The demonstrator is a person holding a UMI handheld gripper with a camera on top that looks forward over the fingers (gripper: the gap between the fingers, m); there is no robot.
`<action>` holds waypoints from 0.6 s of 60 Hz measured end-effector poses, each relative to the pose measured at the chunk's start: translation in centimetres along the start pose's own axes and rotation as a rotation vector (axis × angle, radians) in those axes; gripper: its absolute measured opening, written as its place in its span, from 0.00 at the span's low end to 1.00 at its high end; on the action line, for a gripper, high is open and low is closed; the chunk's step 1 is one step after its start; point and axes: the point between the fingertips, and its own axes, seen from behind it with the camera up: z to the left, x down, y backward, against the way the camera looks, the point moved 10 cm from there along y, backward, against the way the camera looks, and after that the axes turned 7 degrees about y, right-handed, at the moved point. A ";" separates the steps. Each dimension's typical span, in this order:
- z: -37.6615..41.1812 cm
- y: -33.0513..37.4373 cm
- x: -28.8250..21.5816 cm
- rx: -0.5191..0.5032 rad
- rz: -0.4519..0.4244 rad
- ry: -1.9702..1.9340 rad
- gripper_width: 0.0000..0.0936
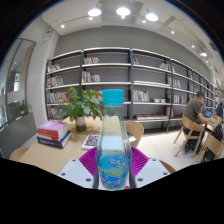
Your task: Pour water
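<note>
Okay, gripper view only. A clear plastic water bottle (113, 150) with a light blue cap stands upright between the two fingers; the gripper (113, 172) has its magenta pads (90, 160) against both sides of the bottle's lower body, so the claw looks clamped on it. The bottle seems lifted above the wooden table (45, 155), though its base is hidden behind the fingers. Water fills most of it, so judged fairly heavy; thin plastic wall, likely to dent under a hard squeeze, and smooth enough to slip when tilted. The low-to-mid body hold looks sensible. The cap appears on, so no pouring possible yet as things stand. No receiving cup visible.

Beyond the fingers: a potted plant (82, 103), a stack of books (52, 132), long wall shelves (125, 80), and a seated person (198, 112) at a far table.
</note>
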 end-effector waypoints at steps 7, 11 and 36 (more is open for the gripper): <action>-1.0 -1.6 3.7 0.010 0.061 0.017 0.44; -1.1 -1.9 5.1 0.009 0.082 0.020 0.44; -1.3 -2.1 9.5 0.058 0.100 -0.031 0.55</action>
